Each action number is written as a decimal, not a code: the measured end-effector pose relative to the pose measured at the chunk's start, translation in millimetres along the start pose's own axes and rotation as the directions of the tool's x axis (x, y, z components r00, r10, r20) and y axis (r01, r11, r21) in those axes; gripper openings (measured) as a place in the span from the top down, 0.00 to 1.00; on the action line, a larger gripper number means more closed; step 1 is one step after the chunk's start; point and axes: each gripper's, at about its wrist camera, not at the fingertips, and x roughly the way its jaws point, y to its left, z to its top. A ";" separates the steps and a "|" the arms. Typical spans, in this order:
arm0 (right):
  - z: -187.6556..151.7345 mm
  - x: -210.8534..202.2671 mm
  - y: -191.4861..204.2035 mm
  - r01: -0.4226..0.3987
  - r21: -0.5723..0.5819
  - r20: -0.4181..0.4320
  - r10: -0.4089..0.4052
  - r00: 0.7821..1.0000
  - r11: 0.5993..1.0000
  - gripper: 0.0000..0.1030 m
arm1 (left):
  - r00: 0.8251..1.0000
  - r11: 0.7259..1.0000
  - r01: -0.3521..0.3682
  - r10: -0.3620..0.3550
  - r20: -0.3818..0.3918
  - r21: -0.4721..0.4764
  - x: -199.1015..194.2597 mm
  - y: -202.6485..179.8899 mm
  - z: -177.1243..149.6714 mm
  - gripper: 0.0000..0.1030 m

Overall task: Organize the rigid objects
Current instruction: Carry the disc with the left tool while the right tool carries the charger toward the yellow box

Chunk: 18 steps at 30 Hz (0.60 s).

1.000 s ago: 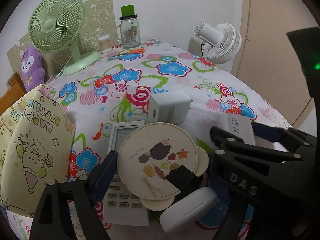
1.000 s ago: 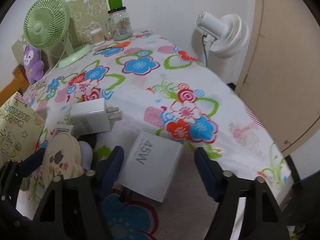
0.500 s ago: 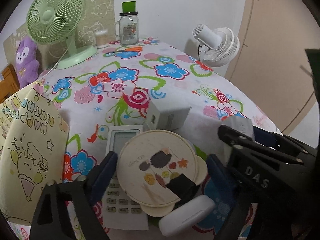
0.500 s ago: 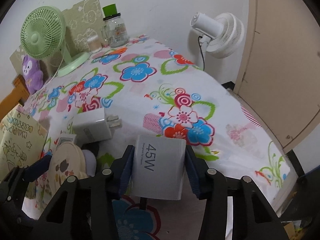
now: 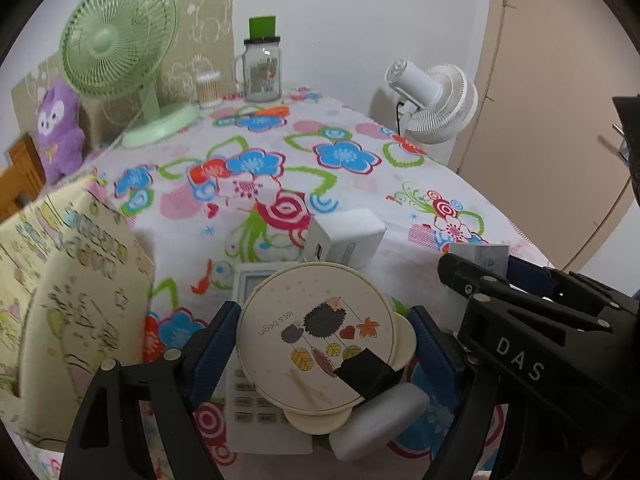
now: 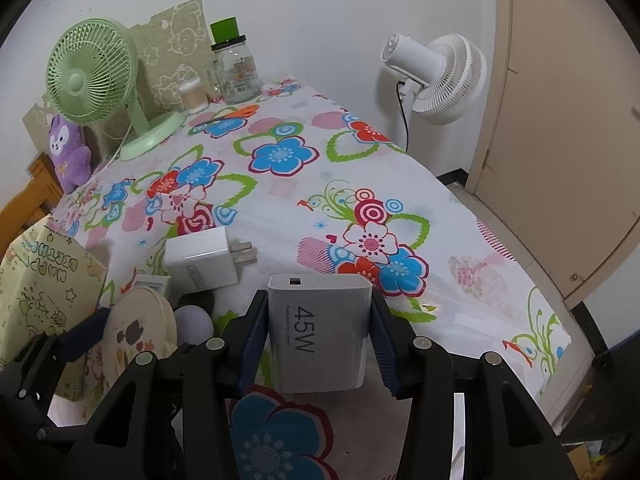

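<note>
My right gripper [image 6: 318, 340] is shut on a grey 45W charger [image 6: 318, 332] and holds it above the flowered tablecloth; it also shows in the left wrist view [image 5: 480, 256]. My left gripper [image 5: 320, 344] has its jaws around a round cream mirror case with a hedgehog picture [image 5: 316, 336], raised over a white remote control [image 5: 260, 392] and a white oval case [image 5: 380, 420]. A white plug adapter [image 5: 346, 236] lies just beyond on the cloth and shows in the right wrist view [image 6: 200, 258].
A gift bag [image 5: 68, 292] stands at the left. At the back are a green desk fan [image 5: 120, 56], a purple plush toy [image 5: 60, 128], a glass jar [image 5: 262, 70] and a cotton swab box [image 5: 209, 88]. A white floor fan [image 5: 436, 100] and door [image 6: 560, 120] are right.
My right gripper closed on the 45W charger and lifted it off the cloth. My left gripper closed in on the round mirror case and raised it slightly.
</note>
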 end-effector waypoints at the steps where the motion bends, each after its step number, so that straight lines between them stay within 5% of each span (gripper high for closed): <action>1: -0.3 -1.7 1.0 -0.003 0.002 0.003 0.003 1.000 1.000 0.51 | 1.000 1.000 -0.002 0.002 0.000 0.000 -1.7 0.4 0.3 0.18; 18: -1.7 -40.1 20.4 -0.007 -0.022 0.069 0.009 0.998 1.000 0.51 | 0.998 1.000 -0.030 0.030 0.059 0.001 -38.9 8.5 0.5 0.18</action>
